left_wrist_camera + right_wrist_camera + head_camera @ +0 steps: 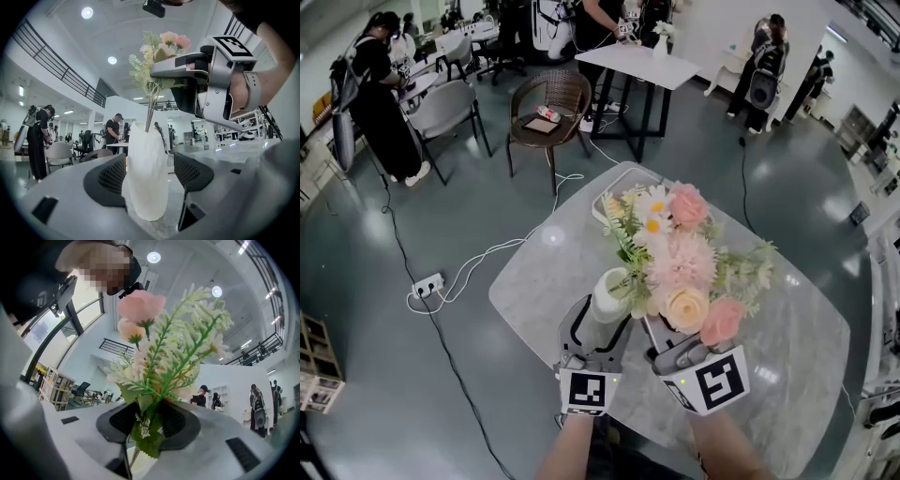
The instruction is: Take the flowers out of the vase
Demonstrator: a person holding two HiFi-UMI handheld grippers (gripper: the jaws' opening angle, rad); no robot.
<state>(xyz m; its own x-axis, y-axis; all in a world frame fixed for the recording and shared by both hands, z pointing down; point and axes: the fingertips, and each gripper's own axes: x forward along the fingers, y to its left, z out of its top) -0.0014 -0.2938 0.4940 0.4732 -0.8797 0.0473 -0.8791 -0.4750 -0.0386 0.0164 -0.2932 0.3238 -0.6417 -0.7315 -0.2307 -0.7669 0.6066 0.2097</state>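
Observation:
A white vase (pixel 609 293) stands on the marble table (pixel 787 356). My left gripper (pixel 598 330) is shut on its body; in the left gripper view the vase (pixel 146 173) fills the space between the two pads. A bunch of pink, cream and white flowers (pixel 680 258) with green fronds rises from the vase. My right gripper (pixel 667 349) is shut on the stems just above the vase mouth. In the right gripper view the green stems (pixel 146 423) sit pinched between the pads, with the blooms (pixel 159 348) above. The stem ends are hidden inside the vase.
A brown chair (pixel 548 103) and a white table on black legs (pixel 637 66) stand beyond the marble table. A power strip (pixel 427 284) and cables lie on the floor at left. Several people stand around the room's edges.

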